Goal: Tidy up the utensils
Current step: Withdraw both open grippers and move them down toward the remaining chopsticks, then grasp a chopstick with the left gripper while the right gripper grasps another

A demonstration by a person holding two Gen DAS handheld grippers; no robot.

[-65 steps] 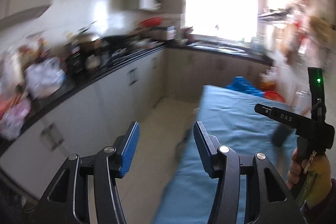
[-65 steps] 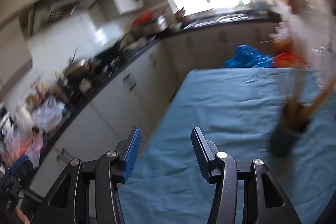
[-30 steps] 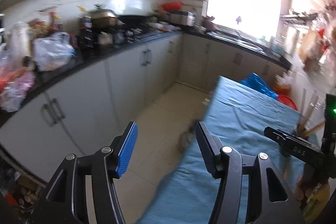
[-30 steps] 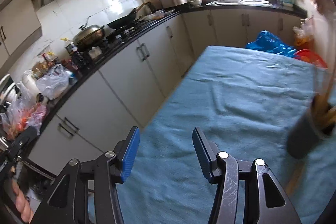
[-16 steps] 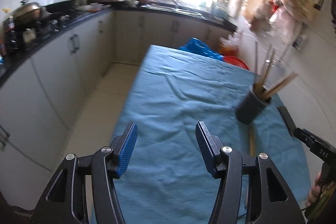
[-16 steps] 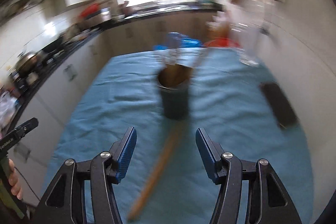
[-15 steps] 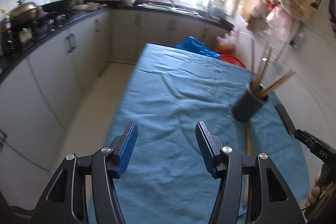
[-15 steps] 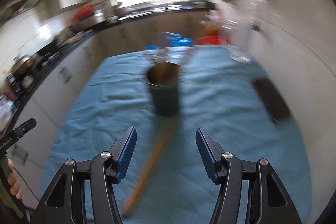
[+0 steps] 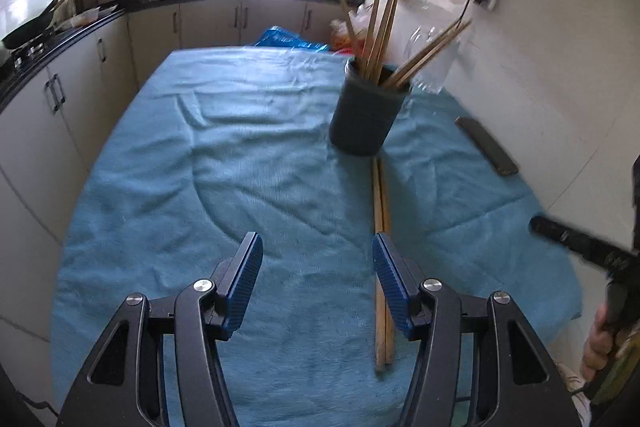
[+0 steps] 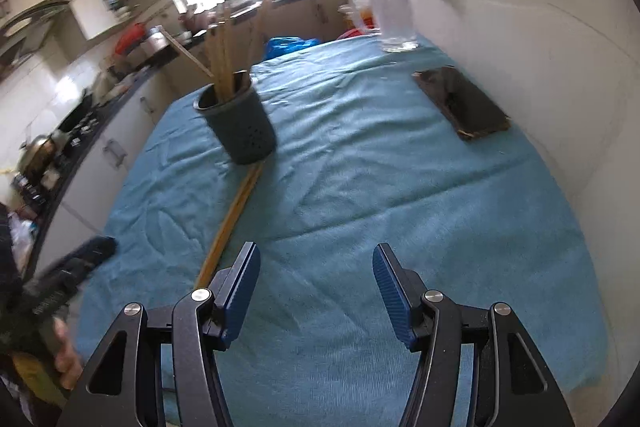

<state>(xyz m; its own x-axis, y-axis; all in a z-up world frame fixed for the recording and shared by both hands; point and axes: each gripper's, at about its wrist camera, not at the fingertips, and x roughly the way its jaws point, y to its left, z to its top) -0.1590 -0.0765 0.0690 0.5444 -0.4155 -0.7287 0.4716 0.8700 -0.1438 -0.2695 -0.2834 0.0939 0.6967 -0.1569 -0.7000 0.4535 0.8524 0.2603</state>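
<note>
Two black handheld grippers with blue ribbed pads

The left gripper [image 9: 318,281] has black angular arms with triangular cut-outs, silver round screws at the pivots, and flat blue fingers [image 9: 243,281] with fine ribbing. The right gripper [image 10: 316,285] is built the same: black frame, silver screws, blue ribbed fingers [image 10: 390,293]. Seen from the other view, each tool shows a long black bar with small white lettering, too blurred to read, above a yellow-green grip in a hand [image 9: 598,341].
</note>
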